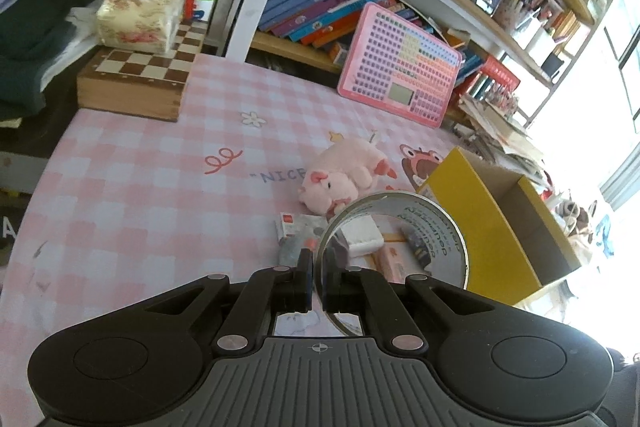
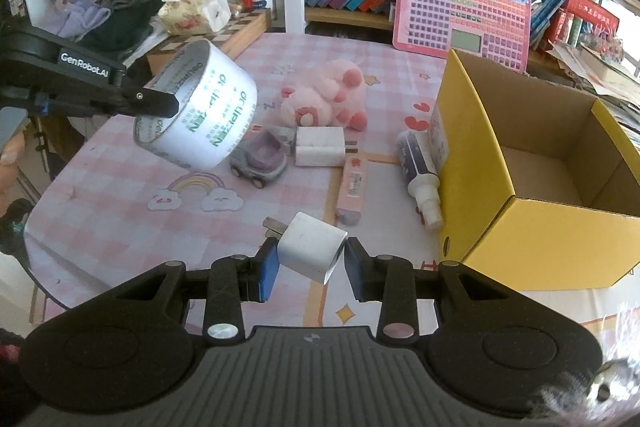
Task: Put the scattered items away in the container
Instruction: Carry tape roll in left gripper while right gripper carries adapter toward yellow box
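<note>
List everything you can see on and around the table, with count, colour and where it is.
box: 1, yellow, table's right side, open
tape: 1, white, held in the air
chargers: 2, white; one held, one by the pig
pig: 1, pink, mid-table
toy car: 1, grey-purple, beside the charger
eraser: 1, pink, mid-table
bottle: 1, white-blue, against the box
keypad toy: 1, pink, leaning on the shelf
chessboard: 1, brown, table's far corner
tissues: 1, floral, on the chessboard
left claw: grips tape
right claw: grips charger

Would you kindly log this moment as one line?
left gripper: holds tape roll | right gripper: holds white charger | yellow box: empty
</note>
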A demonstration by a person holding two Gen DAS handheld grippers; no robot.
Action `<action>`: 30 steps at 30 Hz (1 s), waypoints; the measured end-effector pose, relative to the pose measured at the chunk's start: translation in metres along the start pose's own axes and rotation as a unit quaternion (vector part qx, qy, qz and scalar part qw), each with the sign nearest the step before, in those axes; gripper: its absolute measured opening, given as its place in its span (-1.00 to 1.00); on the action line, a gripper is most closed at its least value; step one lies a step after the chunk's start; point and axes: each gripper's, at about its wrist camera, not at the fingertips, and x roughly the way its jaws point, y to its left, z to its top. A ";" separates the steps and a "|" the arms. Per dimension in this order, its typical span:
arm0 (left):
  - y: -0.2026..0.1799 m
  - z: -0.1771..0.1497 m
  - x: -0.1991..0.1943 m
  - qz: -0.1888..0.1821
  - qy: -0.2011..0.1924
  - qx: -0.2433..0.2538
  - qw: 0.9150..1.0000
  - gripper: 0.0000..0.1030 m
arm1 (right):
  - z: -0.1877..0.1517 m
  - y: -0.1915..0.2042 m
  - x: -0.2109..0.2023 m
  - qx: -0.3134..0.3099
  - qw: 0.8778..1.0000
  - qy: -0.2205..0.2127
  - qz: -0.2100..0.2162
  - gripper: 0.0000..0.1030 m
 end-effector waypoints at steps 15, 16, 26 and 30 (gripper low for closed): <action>-0.020 -0.019 -0.013 -0.053 0.026 0.021 0.998 -0.95 | -0.022 -0.011 -0.040 0.055 0.997 -0.008 -0.052 -0.35; -0.022 -0.020 -0.013 -0.057 0.026 0.024 0.998 -0.95 | -0.024 -0.012 -0.041 0.057 0.997 -0.008 -0.055 -0.35; -0.044 -0.024 -0.006 -0.092 0.038 0.043 0.994 -0.94 | -0.038 -0.023 -0.057 0.079 0.993 -0.001 -0.088 -0.35; -0.057 -0.026 -0.001 -0.105 0.045 0.052 0.992 -0.95 | -0.045 -0.034 -0.065 0.095 0.990 0.000 -0.104 -0.35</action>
